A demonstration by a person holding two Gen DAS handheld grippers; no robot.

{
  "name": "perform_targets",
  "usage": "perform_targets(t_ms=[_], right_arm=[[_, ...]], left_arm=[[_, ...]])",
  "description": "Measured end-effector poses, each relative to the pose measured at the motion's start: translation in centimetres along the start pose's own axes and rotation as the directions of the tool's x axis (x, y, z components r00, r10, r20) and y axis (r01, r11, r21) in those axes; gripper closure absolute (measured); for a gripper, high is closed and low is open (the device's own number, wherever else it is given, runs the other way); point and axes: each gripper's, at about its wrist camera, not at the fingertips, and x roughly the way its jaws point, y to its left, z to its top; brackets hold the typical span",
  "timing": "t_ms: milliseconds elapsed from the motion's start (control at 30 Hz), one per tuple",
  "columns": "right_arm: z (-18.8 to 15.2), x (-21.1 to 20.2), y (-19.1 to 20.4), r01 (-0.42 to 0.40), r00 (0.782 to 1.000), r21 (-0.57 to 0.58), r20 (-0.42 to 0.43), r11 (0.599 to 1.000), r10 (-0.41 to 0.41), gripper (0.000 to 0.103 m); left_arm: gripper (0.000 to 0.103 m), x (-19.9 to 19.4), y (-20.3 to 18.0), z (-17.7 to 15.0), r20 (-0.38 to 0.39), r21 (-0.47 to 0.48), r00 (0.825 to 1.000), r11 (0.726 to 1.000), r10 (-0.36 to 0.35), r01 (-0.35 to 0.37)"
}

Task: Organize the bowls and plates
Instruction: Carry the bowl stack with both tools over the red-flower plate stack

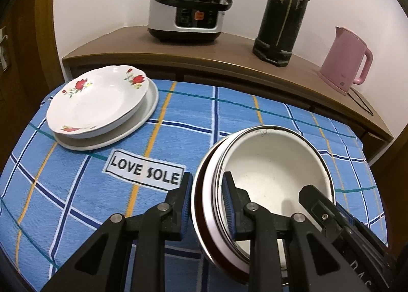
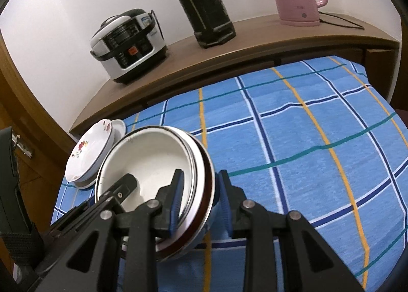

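A stack of nested white bowls (image 1: 270, 164) with dark rims sits on the blue plaid cloth (image 1: 76, 177). My left gripper (image 1: 207, 185) straddles the stack's left rim, one finger inside, one outside, with a gap showing. My right gripper (image 2: 200, 182) straddles the stack's right rim (image 2: 204, 164) the same way. Each gripper's finger shows inside the bowl in the other's view. A rose-patterned white plate (image 1: 99, 103) rests on a plain white plate (image 1: 150, 105) at the cloth's far left; the patterned plate also shows in the right wrist view (image 2: 89, 149).
A wooden shelf (image 1: 229, 54) behind the cloth carries a rice cooker (image 1: 188, 6), a tall black flask (image 1: 283, 14) and a pink kettle (image 1: 344, 60) with a cord. A wooden door stands at the left.
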Motion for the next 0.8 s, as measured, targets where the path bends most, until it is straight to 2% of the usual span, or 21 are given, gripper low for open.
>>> perform_targets(t_ms=[800], right_arm=[[-1.5, 2.3, 6.3, -0.061, 0.998, -0.068, -0.036, 0.996, 0.058, 0.076]], left_arm=[[0.077, -0.9, 7.1, 0.2, 0.013, -0.067, 0.998, 0.996, 0.064, -0.063]])
